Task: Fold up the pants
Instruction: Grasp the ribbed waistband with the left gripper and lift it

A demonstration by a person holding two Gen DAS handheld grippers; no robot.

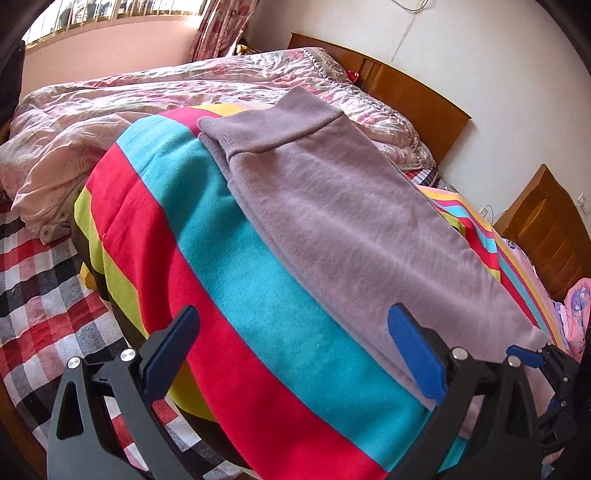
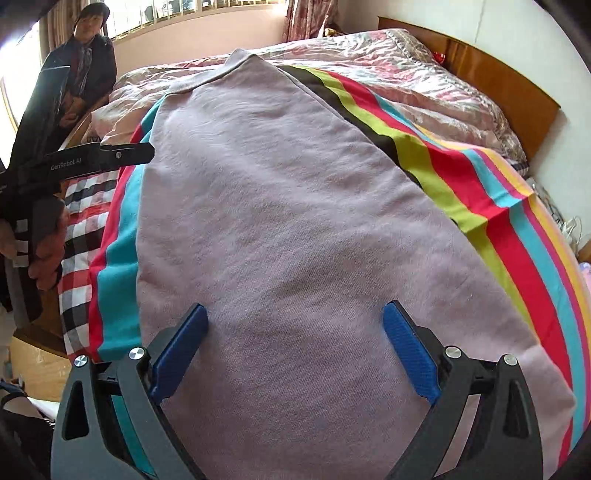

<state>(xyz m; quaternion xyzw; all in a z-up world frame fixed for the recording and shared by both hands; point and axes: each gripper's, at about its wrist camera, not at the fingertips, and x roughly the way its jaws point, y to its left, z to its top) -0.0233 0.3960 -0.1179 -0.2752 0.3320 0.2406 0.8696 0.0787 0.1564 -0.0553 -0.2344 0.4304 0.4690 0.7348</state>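
Pants, pale lilac and soft, are lying flat on a striped blanket spread over a bed. Their ribbed waistband is pointing toward the far end, where a pink quilt is bunching up against a wooden headboard.

The left gripper is hovering over the blanket's blue and red stripes, its blue fingers spread wide apart and holding nothing. Its right finger is sitting over the near left edge of the pants.

The right gripper is hovering over the near part of the pants, fingers also spread wide apart and gripping nothing.

In the right wrist view, the left gripper is showing at the left edge. A bystander in dark clothes is standing at the far left, beside a window. A checked sheet is covering the bed to the left of the blanket.
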